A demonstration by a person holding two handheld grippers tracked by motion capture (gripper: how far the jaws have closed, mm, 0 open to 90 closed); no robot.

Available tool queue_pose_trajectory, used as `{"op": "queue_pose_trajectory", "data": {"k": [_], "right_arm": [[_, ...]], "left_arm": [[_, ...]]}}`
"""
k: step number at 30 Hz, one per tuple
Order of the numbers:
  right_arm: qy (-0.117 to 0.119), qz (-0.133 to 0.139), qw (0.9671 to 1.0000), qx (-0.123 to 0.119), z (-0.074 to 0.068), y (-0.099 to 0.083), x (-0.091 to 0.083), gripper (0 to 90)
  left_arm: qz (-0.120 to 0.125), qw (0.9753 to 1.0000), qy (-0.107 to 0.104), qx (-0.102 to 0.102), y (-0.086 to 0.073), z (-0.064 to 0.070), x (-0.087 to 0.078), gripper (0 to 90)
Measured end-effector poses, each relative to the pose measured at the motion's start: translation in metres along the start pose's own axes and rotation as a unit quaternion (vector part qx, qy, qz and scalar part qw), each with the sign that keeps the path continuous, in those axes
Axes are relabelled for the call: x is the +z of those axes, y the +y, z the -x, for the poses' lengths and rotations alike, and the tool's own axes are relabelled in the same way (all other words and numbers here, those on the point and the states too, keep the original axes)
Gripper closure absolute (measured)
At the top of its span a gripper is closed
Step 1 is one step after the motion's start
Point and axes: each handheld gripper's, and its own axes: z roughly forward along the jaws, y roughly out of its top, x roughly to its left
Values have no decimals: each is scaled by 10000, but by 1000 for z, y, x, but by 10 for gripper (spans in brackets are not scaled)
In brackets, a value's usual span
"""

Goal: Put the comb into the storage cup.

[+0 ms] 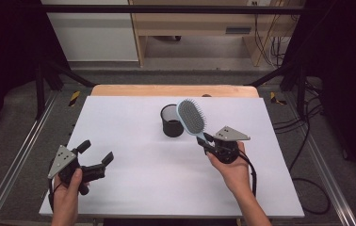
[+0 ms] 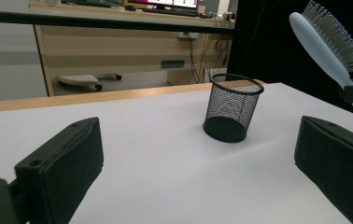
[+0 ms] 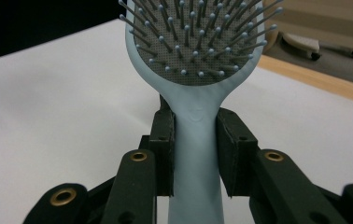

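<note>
With its handle pinched between the two black jaws, the pale blue hairbrush [image 1: 191,117] rides just right of centre in the high view, head up and raised off the table, bristles facing the camera. In the right gripper view the handle [image 3: 197,154] sits square between the pads, clamped just below the neck. The right gripper [image 1: 206,141] is thus closed on it. The black mesh cup [image 1: 172,121] stands upright just left of the brush head, open mouth up. Judgement: brush is meant for the cup. To do it well, tip the brush handle-down or head-down directly over the rim, lower straight, release only once bottomed; a glancing touch could topple the light cup. The left gripper [image 1: 94,154], lower left, jaws spread wide and holding nothing, could steady the cup. White table [image 1: 129,188] otherwise bare.
</note>
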Motion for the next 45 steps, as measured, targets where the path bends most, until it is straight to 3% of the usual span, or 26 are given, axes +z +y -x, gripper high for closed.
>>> {"op": "queue_pose_trajectory", "data": {"k": [5, 10, 13, 19, 26, 34, 43, 45], "right_arm": [[17, 253, 9997, -3, -3, 0, -1, 695], [18, 435, 9990, -33, -8, -1, -2, 695], [23, 514, 9987, 52, -13, -3, 0, 695], [35, 660, 9978, 82, -20, -3, -1, 695], [52, 796, 9968, 94, -22, -3, -2, 695], [118, 928, 9956, 53, -31, -3, 1, 695], [187, 1023, 9946, -38, -39, -4, 4, 695], [191, 1031, 9945, -43, -40, -4, 4, 695]], "left_arm": [[-29, 9999, -132, 26, 5, 10, 9, 14], [-91, 9993, -327, 184, 15, 29, 27, 16], [125, 9986, -503, 115, 27, 45, 42, 16], [94, 9967, -755, 270, 46, 67, 63, 17], [36, 9951, -965, 190, 57, 84, 75, 17], [47, 9928, -1182, -163, 69, 96, 84, 17], [46, 9910, -1302, -316, 78, 106, 92, 19], [-4, 9910, -1312, -268, 80, 111, 94, 20]]}}
